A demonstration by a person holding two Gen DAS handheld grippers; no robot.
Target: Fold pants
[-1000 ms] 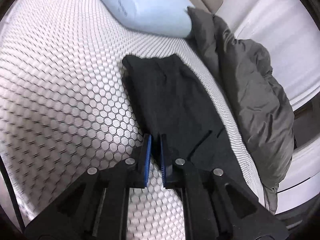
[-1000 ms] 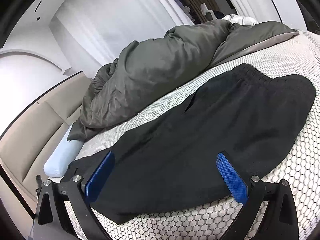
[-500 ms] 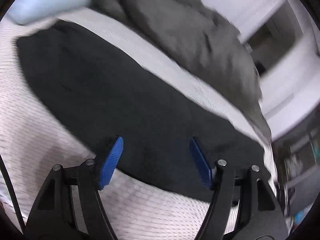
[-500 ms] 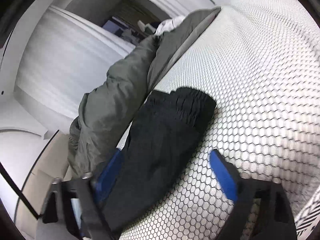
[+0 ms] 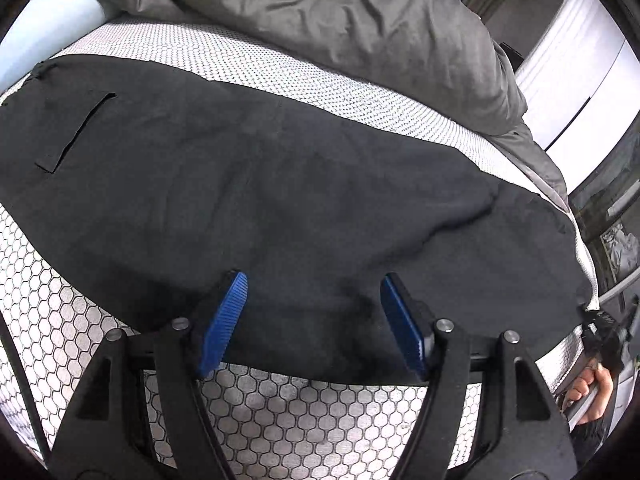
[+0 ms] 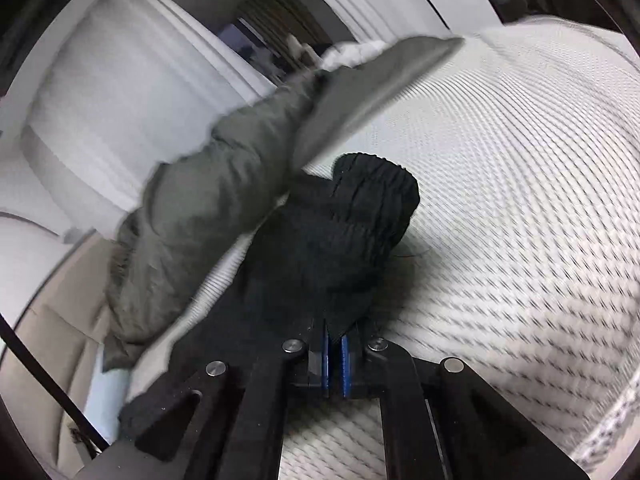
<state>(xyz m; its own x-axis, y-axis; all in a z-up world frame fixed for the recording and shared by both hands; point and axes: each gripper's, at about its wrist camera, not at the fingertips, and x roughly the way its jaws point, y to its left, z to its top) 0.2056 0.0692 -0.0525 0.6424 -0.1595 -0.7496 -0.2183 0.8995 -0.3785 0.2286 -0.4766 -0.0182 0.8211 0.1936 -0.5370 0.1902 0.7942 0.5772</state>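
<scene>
Right wrist: right gripper (image 6: 334, 354) pinching pants (image 6: 320, 248); left gripper (image 5: 316, 320) spread.

Low, close wrist views — shared pants (image 5: 280, 184)

pants (image 5: 280, 184) — black | mattress (image 5: 48, 312) — white, hexagon-patterned | duvet (image 5: 340, 12) — grey

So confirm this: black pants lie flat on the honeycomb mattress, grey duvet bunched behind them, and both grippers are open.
Only one is open. The left wrist view shows the left gripper open over the black pants; the right wrist view shows the right gripper shut on the pants. The honeycomb mattress and grey duvet are right.
</scene>
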